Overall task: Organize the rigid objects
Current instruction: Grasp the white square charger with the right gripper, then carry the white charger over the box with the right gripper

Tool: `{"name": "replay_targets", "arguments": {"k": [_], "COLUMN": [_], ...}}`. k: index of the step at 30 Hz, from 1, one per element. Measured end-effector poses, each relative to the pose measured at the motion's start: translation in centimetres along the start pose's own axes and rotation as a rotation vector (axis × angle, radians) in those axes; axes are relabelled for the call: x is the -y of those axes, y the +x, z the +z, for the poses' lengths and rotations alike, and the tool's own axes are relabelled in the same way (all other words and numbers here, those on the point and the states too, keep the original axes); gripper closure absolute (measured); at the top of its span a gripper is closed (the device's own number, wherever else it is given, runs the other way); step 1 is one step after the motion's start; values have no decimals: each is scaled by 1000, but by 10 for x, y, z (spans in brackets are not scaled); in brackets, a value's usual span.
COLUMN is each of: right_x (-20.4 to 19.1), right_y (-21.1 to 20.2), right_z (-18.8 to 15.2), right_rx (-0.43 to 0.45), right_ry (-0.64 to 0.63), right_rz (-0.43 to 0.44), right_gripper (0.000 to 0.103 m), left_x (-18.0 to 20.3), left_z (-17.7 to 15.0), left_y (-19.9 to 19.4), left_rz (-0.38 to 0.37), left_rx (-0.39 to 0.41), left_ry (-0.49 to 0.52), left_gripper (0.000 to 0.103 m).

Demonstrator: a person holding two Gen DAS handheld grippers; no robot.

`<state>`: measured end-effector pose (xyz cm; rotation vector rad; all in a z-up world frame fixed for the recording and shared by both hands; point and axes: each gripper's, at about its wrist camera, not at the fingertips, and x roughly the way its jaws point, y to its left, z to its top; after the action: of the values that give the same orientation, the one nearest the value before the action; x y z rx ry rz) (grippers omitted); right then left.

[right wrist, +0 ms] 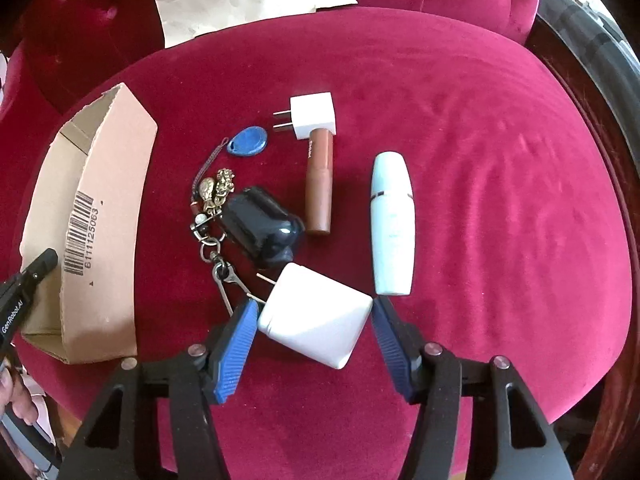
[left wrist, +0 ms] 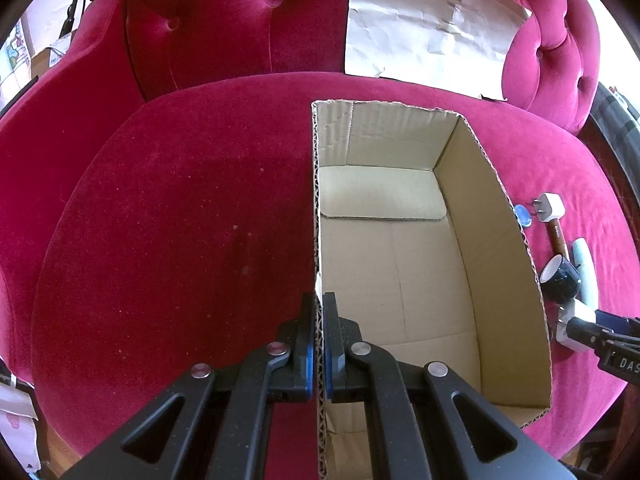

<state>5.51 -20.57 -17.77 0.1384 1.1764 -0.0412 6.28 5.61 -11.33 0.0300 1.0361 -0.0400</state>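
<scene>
Right gripper [right wrist: 316,320] is set around the large white charger [right wrist: 316,316] — jaws part-open, pads at its two sides, firm contact not confirmed, so it is not counted as held. Slip risk is judged high: smooth glossy plastic, rounded corners, gripped on a diagonal; twisting out is likely if the pads land off-centre. The prongs lie just beside the key ring [right wrist: 216,240], so snagging and dragging the keys [right wrist: 260,232] could follow on lift.

Left gripper [left wrist: 320,300] is clamped tight on the near wall of the cardboard box [left wrist: 500,240]. Thin corrugated board — tipping or buckling is possible if it is pulled.

Box is empty, on the red velvet seat [right wrist: 480,160]; the soft pile gives little support.

Further out: brown tube [right wrist: 319,184], pale blue bottle [right wrist: 392,224], blue fob [right wrist: 248,142], small white plug [right wrist: 314,114]. All are hard and smooth, still outside the box.
</scene>
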Motion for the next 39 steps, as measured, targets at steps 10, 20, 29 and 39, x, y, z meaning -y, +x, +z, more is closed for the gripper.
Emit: {"name": "replay_targets", "arguments": {"k": [10,20,29,39], "right_x": [-8,-7,-10,-23], "right_y": [-12,-36,-66,-95], "right_z": [-4,-1,2,12], "right_rx": [11,45,104,199], "right_ry": [-12,-10,-28,-46], "right_rz": [8,17,26,42], "right_gripper": [41,41,40,40], "left_x": [0,0,0,-1], "left_z": [0,0,-1,-1], "left_y": [-1,-1,-1,0], "left_rz": [0,1,-6,-11], "left_rx": [-1,-4,-8,-9], "left_ry": [-2,0,-2,-2], "left_gripper": [100,100,100,100]}}
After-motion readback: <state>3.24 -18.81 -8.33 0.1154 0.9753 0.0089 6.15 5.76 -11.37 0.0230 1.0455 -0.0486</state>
